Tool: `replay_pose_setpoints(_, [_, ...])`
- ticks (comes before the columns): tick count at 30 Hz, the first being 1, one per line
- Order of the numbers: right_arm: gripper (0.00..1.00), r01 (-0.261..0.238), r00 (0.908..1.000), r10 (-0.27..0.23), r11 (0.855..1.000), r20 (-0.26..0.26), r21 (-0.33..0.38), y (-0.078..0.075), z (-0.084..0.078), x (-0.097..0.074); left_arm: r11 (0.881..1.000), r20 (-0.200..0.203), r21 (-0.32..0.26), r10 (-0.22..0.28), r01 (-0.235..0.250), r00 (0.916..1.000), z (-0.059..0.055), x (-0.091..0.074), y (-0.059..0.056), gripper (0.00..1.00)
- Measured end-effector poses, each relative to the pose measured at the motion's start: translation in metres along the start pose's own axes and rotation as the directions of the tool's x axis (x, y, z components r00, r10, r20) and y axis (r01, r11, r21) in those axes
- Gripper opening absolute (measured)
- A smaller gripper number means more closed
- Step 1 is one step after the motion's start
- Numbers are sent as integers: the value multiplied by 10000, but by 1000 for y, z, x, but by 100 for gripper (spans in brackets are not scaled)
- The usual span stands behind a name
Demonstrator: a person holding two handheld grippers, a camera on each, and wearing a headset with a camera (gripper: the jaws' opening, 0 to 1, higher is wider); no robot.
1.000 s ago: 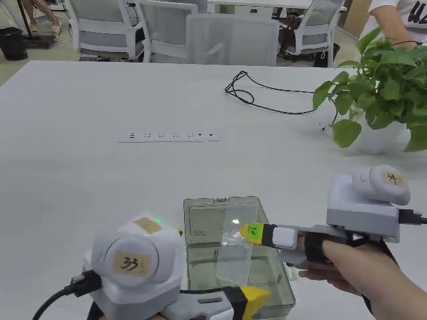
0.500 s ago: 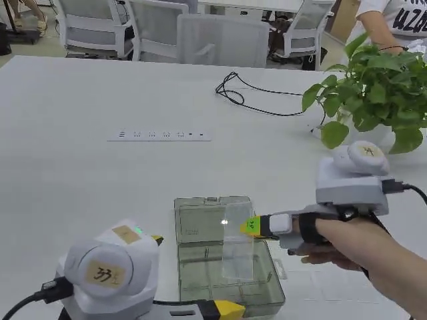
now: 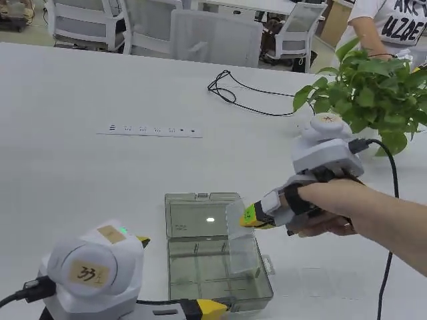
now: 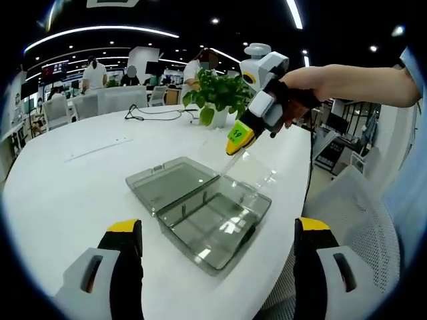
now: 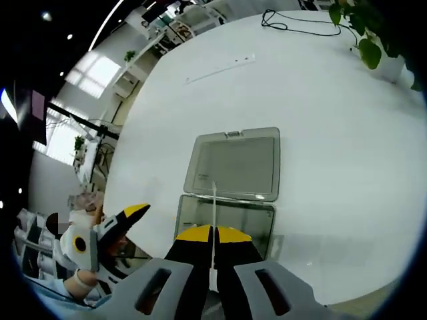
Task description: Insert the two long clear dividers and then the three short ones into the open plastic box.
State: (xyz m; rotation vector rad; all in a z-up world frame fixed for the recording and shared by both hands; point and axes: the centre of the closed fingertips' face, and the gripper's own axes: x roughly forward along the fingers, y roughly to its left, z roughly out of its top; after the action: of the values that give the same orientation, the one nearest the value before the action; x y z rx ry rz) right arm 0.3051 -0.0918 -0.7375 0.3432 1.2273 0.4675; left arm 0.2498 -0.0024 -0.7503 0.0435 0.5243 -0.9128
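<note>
The open plastic box [image 3: 179, 275] lies near the table's front, its lid [image 3: 199, 217] folded flat behind the tray. My right gripper [image 3: 248, 217], held in a hand, is shut on a clear divider [image 3: 243, 248]. The divider hangs tilted over the right part of the tray, its lower edge down by the tray. In the right gripper view the divider [image 5: 214, 203] shows edge-on between the shut jaws, above the box [image 5: 230, 217]. My left gripper [image 3: 177, 275] stands open at the box's near left. In its own view, its jaws flank the box [image 4: 193, 217] and the right gripper [image 4: 241, 135].
A white power strip [image 3: 150, 130] and a black cable [image 3: 233, 97] lie farther back. A potted plant [image 3: 373, 87] stands at the right behind the hand. Faint clear pieces [image 3: 320, 280] lie on the table right of the box. Chairs and a person are beyond the far edge.
The right gripper has tipped downward and lowered the divider toward the right part of the tray. The left gripper stays open beside the box. The head camera has shifted.
</note>
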Motion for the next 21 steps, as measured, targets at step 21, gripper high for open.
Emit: replay_pose_setpoints(21, [1, 1143, 9727, -984, 9913, -2102, 648, -28, -13, 29, 9996, -23, -205, -218, 217, 9998, -7, 4, -1, 95])
